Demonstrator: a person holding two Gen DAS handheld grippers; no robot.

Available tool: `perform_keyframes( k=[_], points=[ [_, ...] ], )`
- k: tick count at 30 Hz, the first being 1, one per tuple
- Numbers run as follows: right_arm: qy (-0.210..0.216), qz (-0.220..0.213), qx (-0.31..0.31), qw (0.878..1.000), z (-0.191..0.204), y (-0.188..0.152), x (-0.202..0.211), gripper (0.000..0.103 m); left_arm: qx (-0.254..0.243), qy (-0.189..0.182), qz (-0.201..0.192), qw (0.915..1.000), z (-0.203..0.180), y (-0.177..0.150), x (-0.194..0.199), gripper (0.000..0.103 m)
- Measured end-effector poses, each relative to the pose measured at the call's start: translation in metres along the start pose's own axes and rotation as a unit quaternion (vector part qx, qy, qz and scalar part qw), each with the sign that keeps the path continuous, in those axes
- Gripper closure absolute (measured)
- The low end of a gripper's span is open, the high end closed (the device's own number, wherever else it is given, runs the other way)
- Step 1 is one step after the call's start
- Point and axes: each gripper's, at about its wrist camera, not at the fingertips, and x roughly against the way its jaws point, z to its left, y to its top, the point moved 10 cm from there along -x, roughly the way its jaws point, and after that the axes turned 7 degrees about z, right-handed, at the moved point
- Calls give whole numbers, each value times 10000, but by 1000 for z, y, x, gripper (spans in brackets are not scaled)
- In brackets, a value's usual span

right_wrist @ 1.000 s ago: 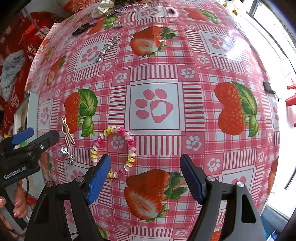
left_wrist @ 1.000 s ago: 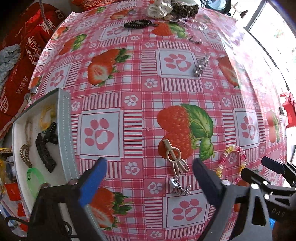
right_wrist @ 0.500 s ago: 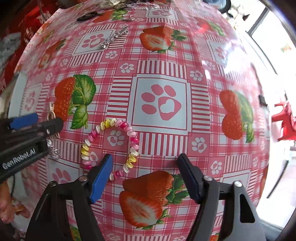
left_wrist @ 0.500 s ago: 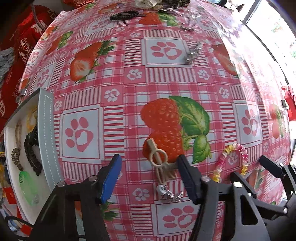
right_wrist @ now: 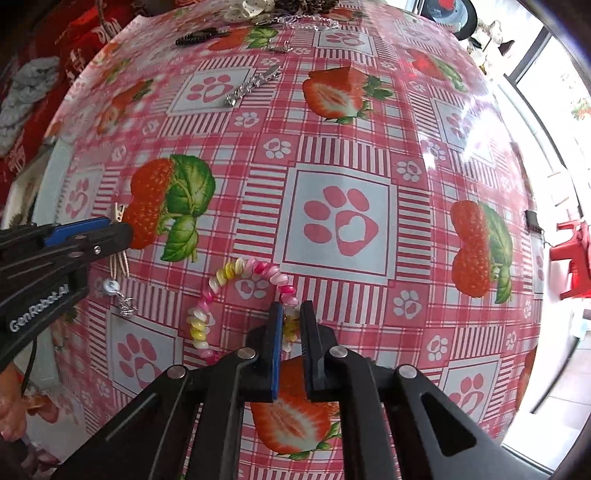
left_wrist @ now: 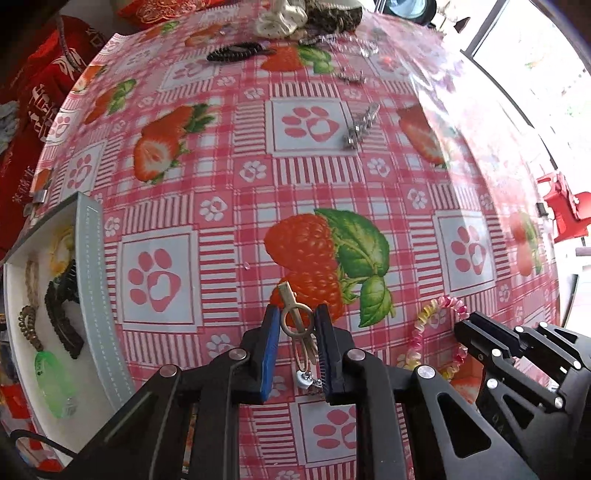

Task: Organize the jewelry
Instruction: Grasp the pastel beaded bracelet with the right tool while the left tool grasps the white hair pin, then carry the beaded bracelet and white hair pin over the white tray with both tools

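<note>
My left gripper (left_wrist: 295, 332) has just narrowed around the beige hair clip (left_wrist: 295, 321) and my right gripper (right_wrist: 291, 325) has just pinched the coiled bracelet (right_wrist: 236, 291), both flat on the tablecloth (left_wrist: 332, 184), so either thin piece could slip out when lifted.

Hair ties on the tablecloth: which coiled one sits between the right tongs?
The pink-and-yellow coil tie, pinched by the right tongs. The black coil tie lies untouched at the far edge.

Open bench (right_wrist: 340, 147) lies ahead; silver clip (right_wrist: 255, 86) and far clutter (left_wrist: 295, 18) obstruct; tray wall (left_wrist: 99, 295) bounds left.
</note>
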Motion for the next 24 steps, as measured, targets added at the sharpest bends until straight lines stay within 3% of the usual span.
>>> perform_keyframes(
  k=[8,24],
  points=[
    [564,-146,-231,9980,-16,18,23,94,164,-165,-322,9992,18,1,36,77],
    [821,-317,20,9961,21,32,56,93,692,-75,-587,9958,91,-28,56,77]
  ],
)
